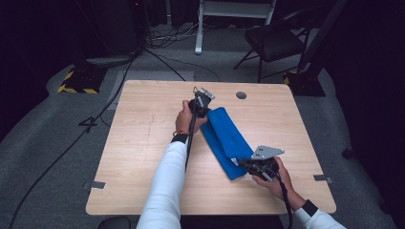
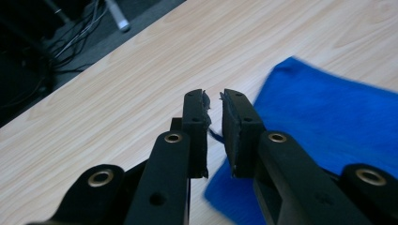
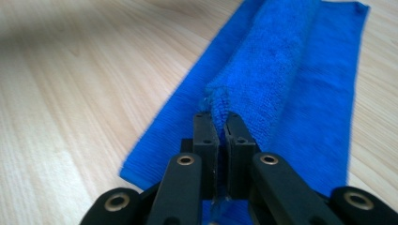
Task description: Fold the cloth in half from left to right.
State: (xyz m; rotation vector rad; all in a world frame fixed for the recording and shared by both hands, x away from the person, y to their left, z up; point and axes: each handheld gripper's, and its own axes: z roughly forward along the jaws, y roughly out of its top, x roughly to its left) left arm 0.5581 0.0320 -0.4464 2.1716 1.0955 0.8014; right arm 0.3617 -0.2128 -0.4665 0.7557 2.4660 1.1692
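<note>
Forearms in white sleeves come up from the near edge of the wooden table (image 1: 143, 143), one on each side of a single blue towel (image 1: 224, 136). On the left, the left hand (image 1: 185, 117) reaches far forward, its arm stretched almost straight, and holds the left gripper (image 1: 200, 104) over the towel's far end. In the left gripper view its jaws stand a narrow gap apart with nothing between them; the towel's corner (image 2: 328, 117) lies flat on the table just beneath and beside them.

The towel lies in a long folded strip, running diagonally from the far middle of the table toward the near right. At its near end the right hand (image 1: 277, 179) grips the right gripper (image 1: 241, 163), wrist bent inward. In the right gripper view the jaws are pinched nearly together on a raised fold of the towel (image 3: 263, 70), lifting that ridge off the layer below.

One towel, two grippers; no containers stand on the table.
</note>
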